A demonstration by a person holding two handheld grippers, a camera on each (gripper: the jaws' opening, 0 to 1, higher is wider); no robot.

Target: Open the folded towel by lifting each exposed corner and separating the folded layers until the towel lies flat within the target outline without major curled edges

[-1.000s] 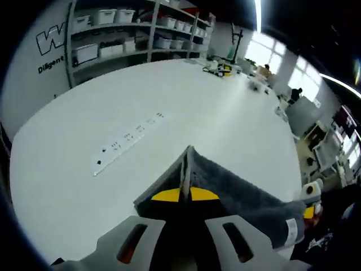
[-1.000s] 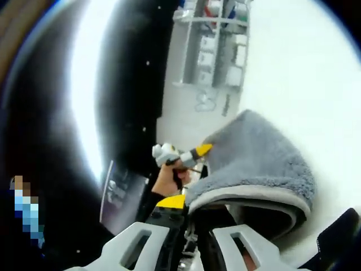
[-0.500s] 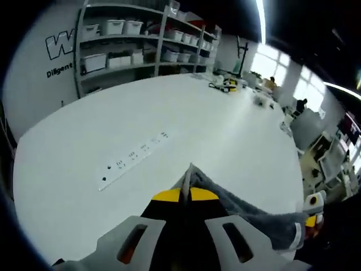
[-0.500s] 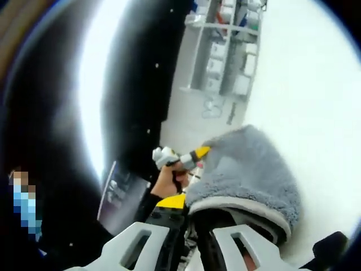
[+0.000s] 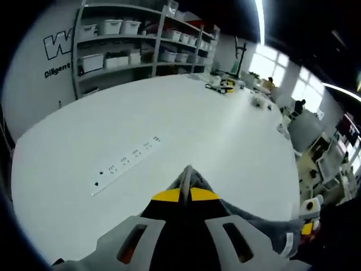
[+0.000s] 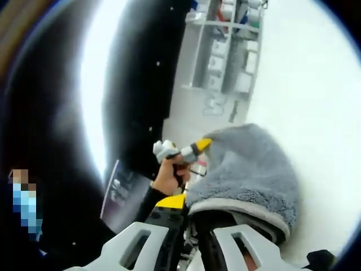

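My left tool (image 5: 186, 189) is clenched on one corner of the grey towel (image 5: 254, 217), my right tool (image 6: 189, 217) on another, holding it raised above the white bench (image 5: 169, 118) so folded layers separate.

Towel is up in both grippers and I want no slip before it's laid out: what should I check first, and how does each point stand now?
1. Left gripper shut on the towel: ok, grey cloth sits pinched between its closed jaws.
2. Right gripper shut on the towel: ok, a hemmed edge is bunched at its jaws.
3. Towel spread between the grippers: not ok, it drapes in a rounded fold.
4. Table ahead free for laying: ok, except a power strip lying there.
5. Target outline located: cannot tell.
6. Hand on the left gripper holding firm: ok.
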